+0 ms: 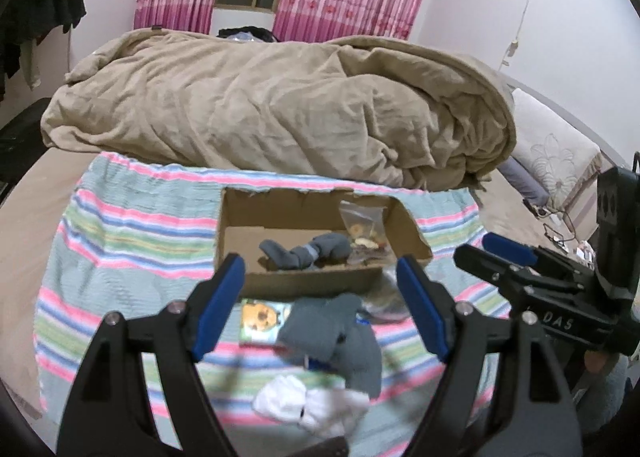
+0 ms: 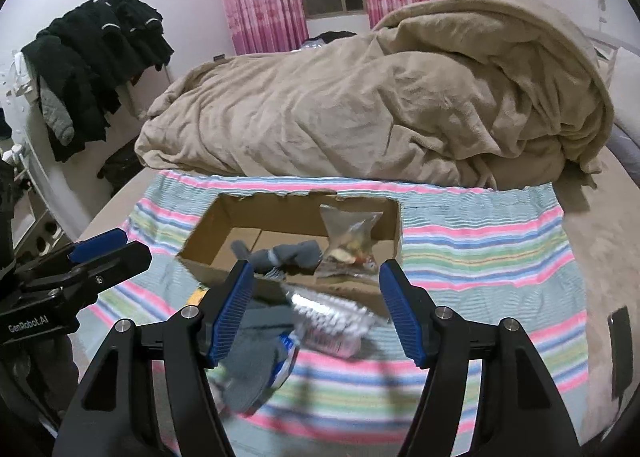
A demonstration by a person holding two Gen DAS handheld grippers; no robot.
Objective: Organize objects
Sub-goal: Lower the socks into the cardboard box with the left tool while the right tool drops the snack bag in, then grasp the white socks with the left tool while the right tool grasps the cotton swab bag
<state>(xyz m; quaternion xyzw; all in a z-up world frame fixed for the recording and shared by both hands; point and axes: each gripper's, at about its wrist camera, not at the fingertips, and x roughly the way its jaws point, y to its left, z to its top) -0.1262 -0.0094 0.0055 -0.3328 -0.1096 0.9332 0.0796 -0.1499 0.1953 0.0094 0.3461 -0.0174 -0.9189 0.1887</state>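
An open cardboard box (image 1: 280,217) (image 2: 224,225) sits on a striped cloth on the bed. It holds a rolled grey sock (image 1: 308,253) (image 2: 288,253) and a clear snack bag (image 1: 364,225) (image 2: 352,233). In front of the box lie a grey sock (image 1: 340,333) (image 2: 252,361), a white sock (image 1: 308,401), a small picture card (image 1: 262,319) and a clear blister pack (image 2: 332,321). My left gripper (image 1: 320,309) is open above the grey sock. My right gripper (image 2: 316,313) is open above the blister pack.
A bunched beige blanket (image 1: 280,105) (image 2: 380,105) lies behind the box. The striped cloth (image 1: 132,225) (image 2: 480,249) covers the near bed. Dark clothes (image 2: 92,57) hang on a rack at left. A pillow (image 1: 556,153) lies at right.
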